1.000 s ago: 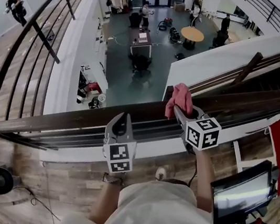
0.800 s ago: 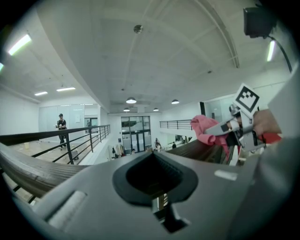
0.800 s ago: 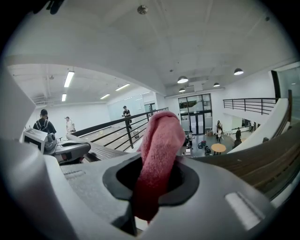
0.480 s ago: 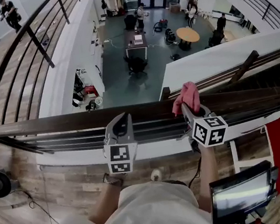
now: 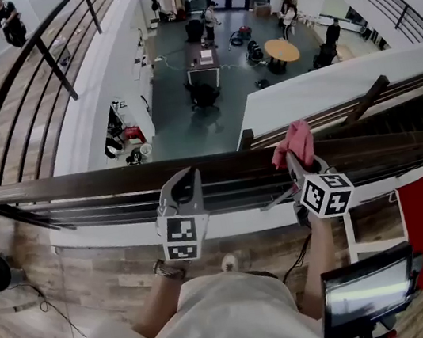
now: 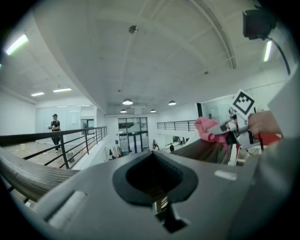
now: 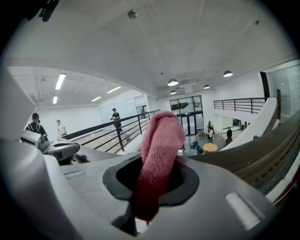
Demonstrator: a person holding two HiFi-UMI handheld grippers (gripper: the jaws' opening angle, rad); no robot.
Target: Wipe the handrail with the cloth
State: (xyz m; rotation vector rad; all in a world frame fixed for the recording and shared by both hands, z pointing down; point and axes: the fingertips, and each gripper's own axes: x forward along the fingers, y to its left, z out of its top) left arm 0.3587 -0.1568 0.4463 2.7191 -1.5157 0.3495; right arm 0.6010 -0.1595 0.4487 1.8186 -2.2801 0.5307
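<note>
Pink cloth [image 5: 294,142]: bunched up, right of centre in the head view, pinched low down by the fingers of the right gripper [image 5: 295,161]. Seen close in the right gripper view [image 7: 159,154], standing up as a thick roll out of the shut fingers, with the loose top flopping forward. Lying over the top face of the dark wooden handrail [image 5: 78,186] and seemingly touching it, though no view settles how firm the contact is. Also visible from the left gripper view [image 6: 208,130] at the right of the frame, just above the rail's receding edge.

Left gripper [image 5: 183,178] near the middle of the head view, well apart from the cloth. Fingers together with nothing between them, tips at the near edge of the rail; hard to say whether resting on it or just above.

Handrail running from the left edge of the frame to the right. Beyond it, far below, an open floor with a round table [image 5: 280,50] in the upper part of the frame.

Judged as mid-wipe: cloth on the rail, a long stretch of rail bare on either side. Next move calls for steady downward pressure and a slide along the rail's length. Also calls for a firm clamp, given the drop beyond.
</note>
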